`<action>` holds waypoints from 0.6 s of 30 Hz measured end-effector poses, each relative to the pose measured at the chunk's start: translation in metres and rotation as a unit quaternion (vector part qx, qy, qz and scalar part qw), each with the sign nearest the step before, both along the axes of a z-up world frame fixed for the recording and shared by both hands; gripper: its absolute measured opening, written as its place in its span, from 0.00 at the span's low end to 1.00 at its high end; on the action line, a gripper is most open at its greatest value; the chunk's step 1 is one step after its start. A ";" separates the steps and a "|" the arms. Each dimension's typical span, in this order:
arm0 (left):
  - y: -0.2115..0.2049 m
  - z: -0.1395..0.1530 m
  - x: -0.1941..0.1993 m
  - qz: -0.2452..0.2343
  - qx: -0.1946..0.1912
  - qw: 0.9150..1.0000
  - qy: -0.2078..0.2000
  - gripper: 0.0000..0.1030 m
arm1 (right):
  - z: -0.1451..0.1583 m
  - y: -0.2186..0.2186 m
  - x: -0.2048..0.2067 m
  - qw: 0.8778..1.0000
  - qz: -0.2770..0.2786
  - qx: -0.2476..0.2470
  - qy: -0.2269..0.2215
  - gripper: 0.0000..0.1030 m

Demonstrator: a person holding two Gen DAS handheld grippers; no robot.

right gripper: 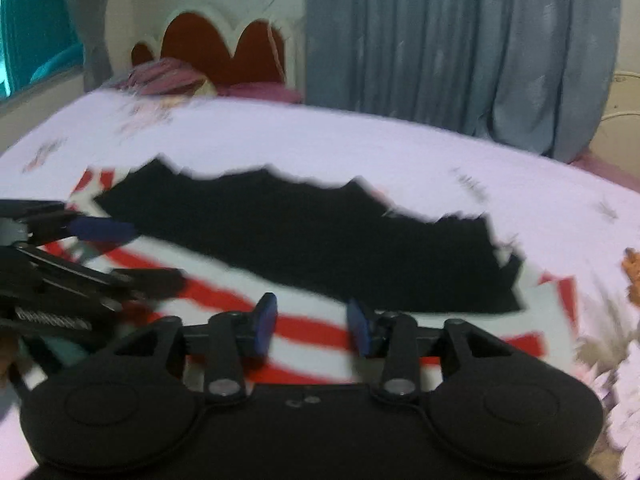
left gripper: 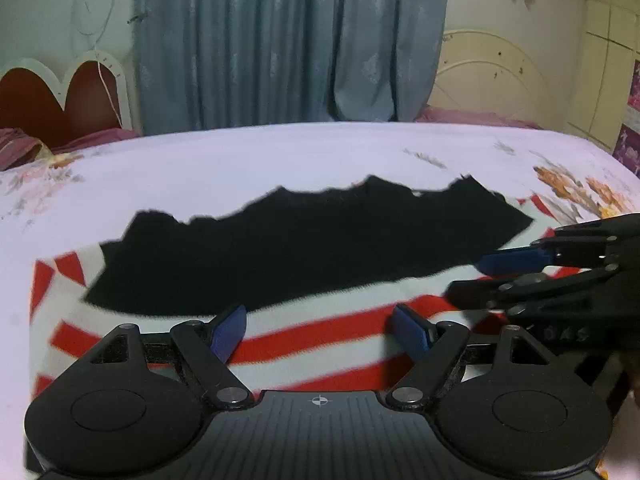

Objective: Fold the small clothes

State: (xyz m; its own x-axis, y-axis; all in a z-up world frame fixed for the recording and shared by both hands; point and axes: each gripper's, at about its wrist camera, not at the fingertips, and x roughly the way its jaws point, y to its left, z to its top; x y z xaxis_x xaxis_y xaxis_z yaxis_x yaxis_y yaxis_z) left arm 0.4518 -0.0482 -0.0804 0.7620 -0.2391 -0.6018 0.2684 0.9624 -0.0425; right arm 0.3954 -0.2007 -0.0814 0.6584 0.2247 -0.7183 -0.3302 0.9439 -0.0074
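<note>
Left wrist view, left gripper (left gripper: 318, 330): blue-tipped fingers spread wide, grasping nothing, poised just over the near striped part of the garment
Left wrist view, garment (left gripper: 304, 344): a small red-and-white striped piece with a broad black panel (left gripper: 304, 248) across its far half, lying flat on the bedsheet (left gripper: 280, 156)
Left wrist view, right gripper (left gripper: 486, 276): enters from the right side, over the garment's right end; fingers parted, nothing seen between them
Left wrist view, background: blue curtain (left gripper: 288, 40) behind the bed, red scalloped headboard (left gripper: 76, 96) at left

Right wrist view, right gripper (right gripper: 312, 326): fingers released, apart, above the striped near edge
Right wrist view, garment (right gripper: 312, 344): blurred; black panel (right gripper: 320, 248) beyond the stripes, flat on the bedsheet (right gripper: 360, 148)
Right wrist view, left gripper (right gripper: 132, 252): comes in at the left over the garment's left end, blurred; fingers parted, holding nothing
</note>
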 end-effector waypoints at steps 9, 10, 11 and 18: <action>0.097 -0.016 -0.058 0.065 -0.009 0.998 -0.014 0.77 | 0.007 -0.078 -0.040 0.997 -0.077 -0.001 0.007 0.50; 0.101 -0.017 -0.067 0.066 -0.004 0.998 -0.018 0.77 | 0.009 -0.084 -0.044 0.997 -0.083 -0.005 0.008 0.48; 0.101 -0.016 -0.071 0.067 -0.001 0.998 -0.020 0.77 | 0.009 -0.083 -0.049 0.997 -0.080 -0.018 0.006 0.48; 0.050 0.005 -0.095 0.048 -0.028 0.998 -0.035 0.77 | 0.031 -0.031 -0.077 0.998 -0.052 0.018 -0.012 0.39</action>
State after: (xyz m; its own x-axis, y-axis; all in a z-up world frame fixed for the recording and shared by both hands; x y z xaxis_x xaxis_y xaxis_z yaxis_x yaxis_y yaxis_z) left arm 0.3570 0.0021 -0.0750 0.8226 -0.1936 -0.5346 0.1786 0.9806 -0.0804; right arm 0.3180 -0.2322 -0.0499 0.6967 0.1788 -0.6947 -0.2296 0.9731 0.0202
